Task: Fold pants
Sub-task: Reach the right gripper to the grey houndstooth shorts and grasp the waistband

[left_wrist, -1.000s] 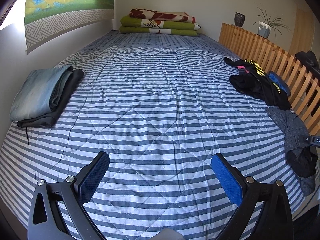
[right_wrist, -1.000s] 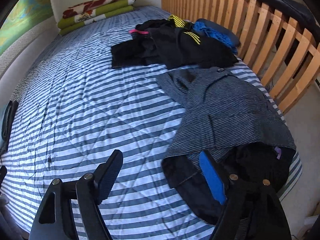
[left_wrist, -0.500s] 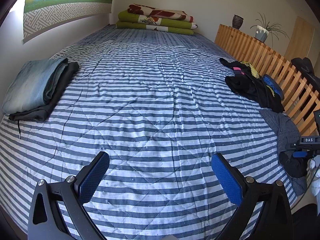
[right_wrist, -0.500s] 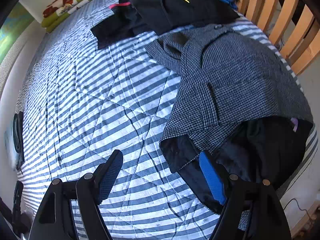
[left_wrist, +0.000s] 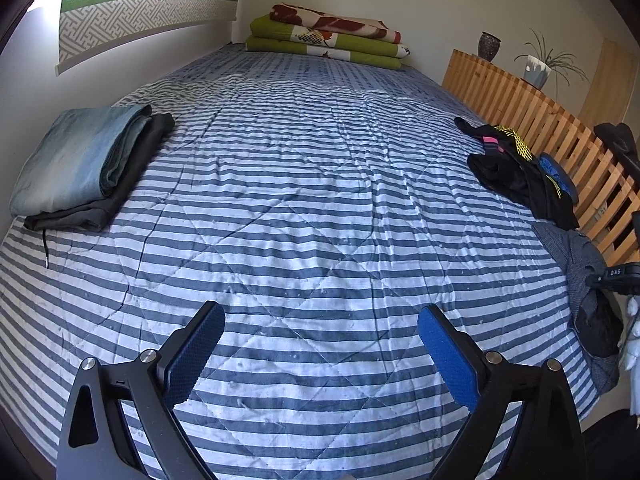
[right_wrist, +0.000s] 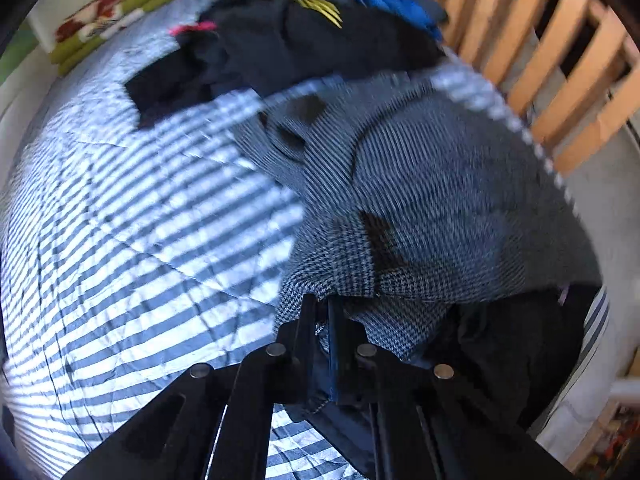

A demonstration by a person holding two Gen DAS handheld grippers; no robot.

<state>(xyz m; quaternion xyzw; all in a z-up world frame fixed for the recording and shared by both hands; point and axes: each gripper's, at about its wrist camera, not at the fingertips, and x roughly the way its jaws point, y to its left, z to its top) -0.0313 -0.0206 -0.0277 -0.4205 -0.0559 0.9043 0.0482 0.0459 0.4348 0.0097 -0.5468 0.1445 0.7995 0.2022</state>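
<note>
Grey houndstooth pants [right_wrist: 432,200] with a black lining lie crumpled at the bed's right edge beside the wooden slats. My right gripper [right_wrist: 322,308] is shut on a fold of their near hem, the cloth bunched between the pads. The same pants [left_wrist: 580,256] show at the far right of the left wrist view. My left gripper [left_wrist: 320,344] stands open over bare striped quilt [left_wrist: 304,184], holding nothing.
Folded blue and black garments [left_wrist: 84,168] are stacked at the quilt's left edge. A heap of dark clothes [right_wrist: 304,40] lies beyond the pants. Folded green blankets [left_wrist: 328,40] sit at the head. A slatted wooden rail [right_wrist: 560,64] runs along the right.
My right gripper has dropped onto the pants' near hem and shut on it. The left gripper has drifted slightly over the quilt, still open.
</note>
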